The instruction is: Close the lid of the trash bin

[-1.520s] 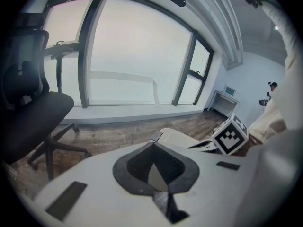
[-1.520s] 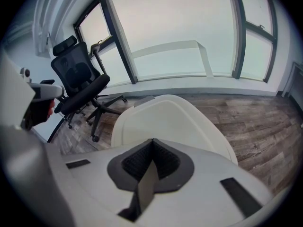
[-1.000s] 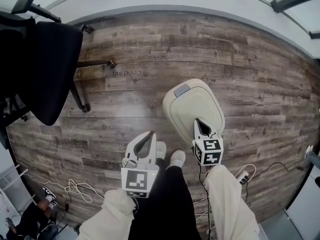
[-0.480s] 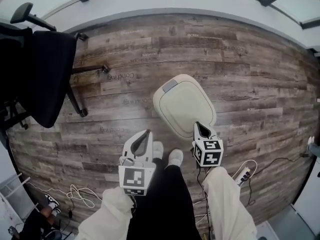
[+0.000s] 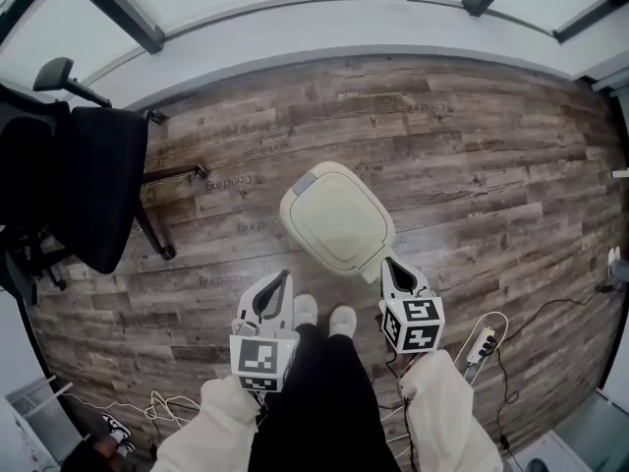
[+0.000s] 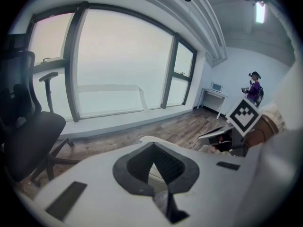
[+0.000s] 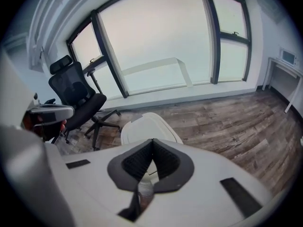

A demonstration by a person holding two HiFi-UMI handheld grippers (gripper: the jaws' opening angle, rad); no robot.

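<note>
The trash bin (image 5: 336, 219) stands on the wood floor in front of my feet, its cream lid lying flat and shut on top. My right gripper (image 5: 396, 269) hangs just off the lid's near right edge, jaws together with nothing between them. My left gripper (image 5: 274, 289) is held to the bin's near left, clear of it, jaws also together and empty. In the right gripper view the lid (image 7: 144, 126) shows just beyond the right gripper (image 7: 152, 143). In the left gripper view only a sliver of the bin (image 6: 146, 139) shows past the left gripper (image 6: 152, 148).
A black office chair (image 5: 90, 180) stands at the left on the wood floor. Cables and a power strip (image 5: 482, 344) lie at the near right. My white shoes (image 5: 344, 317) are close to the bin. A window wall runs along the far side. A person (image 6: 254, 86) stands by a far desk.
The bin now sits farther from me and more to the left in the head view. The right gripper, earlier over the lid's near part, is back at its edge. The left gripper hardly moved.
</note>
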